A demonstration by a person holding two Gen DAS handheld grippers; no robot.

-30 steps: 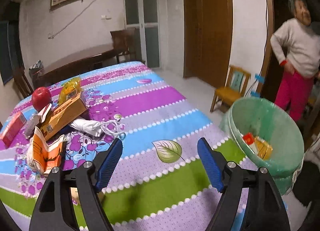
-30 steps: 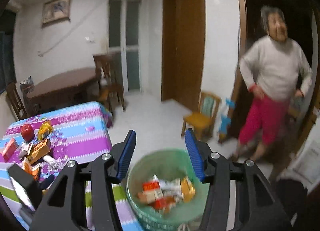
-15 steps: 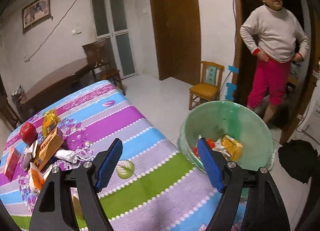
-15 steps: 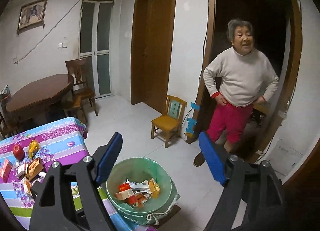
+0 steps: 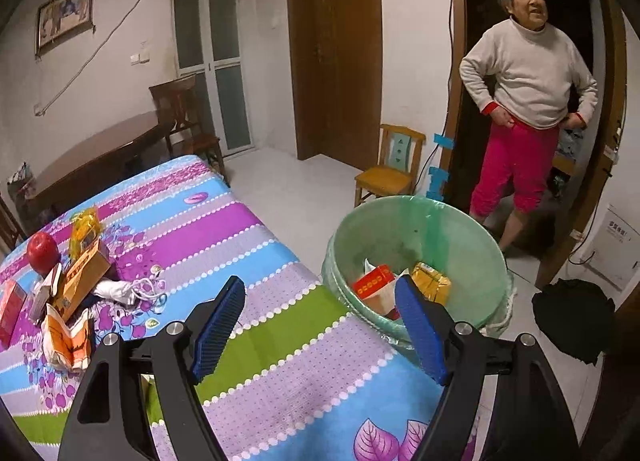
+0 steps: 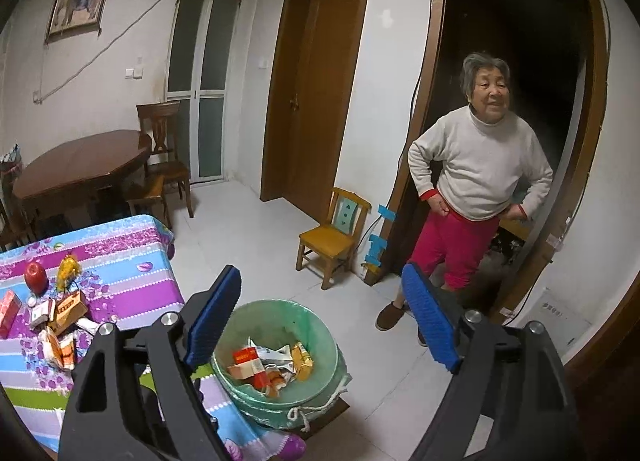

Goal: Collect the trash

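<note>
A green-lined bin stands on the floor against the table's right edge, holding a red box, a gold packet and papers. My left gripper is open and empty above the striped tablecloth, its right finger in front of the bin. My right gripper hangs high over the bin, jaws opening, nothing between them. At the table's left lie orange wrappers, an orange box, a white cable, a yellow packet and a red apple.
A person stands in the dark doorway behind the bin, hands on hips. A small wooden chair sits by the wall. A dark dining table with chairs is at the back left. A black heap lies on the floor at right.
The right gripper's jaws have spread wider and it has risen above the bin. The left gripper's view has lifted and swung right, from the tabletop toward the bin.
</note>
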